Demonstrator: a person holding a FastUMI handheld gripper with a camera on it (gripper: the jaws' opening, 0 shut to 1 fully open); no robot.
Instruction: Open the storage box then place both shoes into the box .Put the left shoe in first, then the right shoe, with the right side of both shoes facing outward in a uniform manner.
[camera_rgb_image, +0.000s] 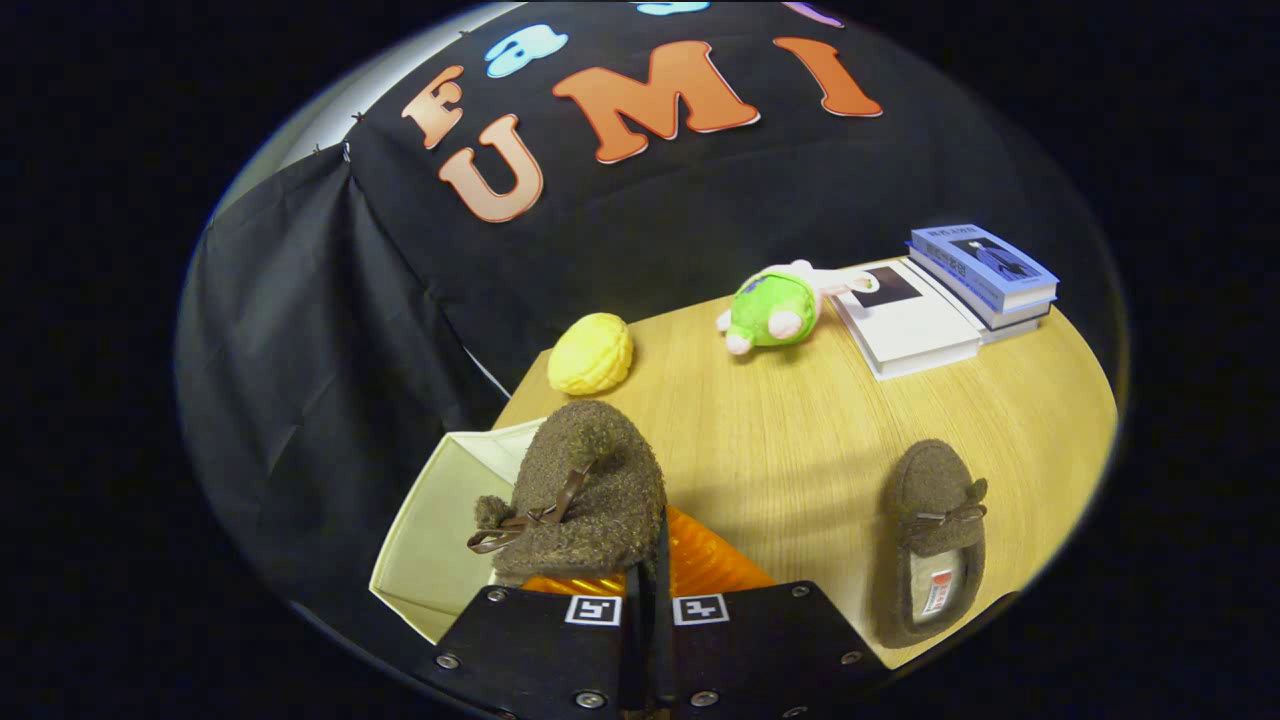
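Observation:
My gripper (645, 585) is shut on the rear edge of a brown fuzzy shoe (585, 495) with a small brown bow, held up just ahead of the fingers. The shoe hangs over the open cream storage box (440, 540), whose orange lid (715, 565) shows right behind the shoe, folded back onto the table. The second brown shoe (930, 540) lies on the wooden table (800, 420) to the right of the fingers, opening facing up and toe pointing away.
Beyond the held shoe a yellow round toy (591, 353) rests near the table's far left corner. A green and pink plush toy (780, 308) lies further right, beside a stack of books (950, 300). The box stands at the table's left edge.

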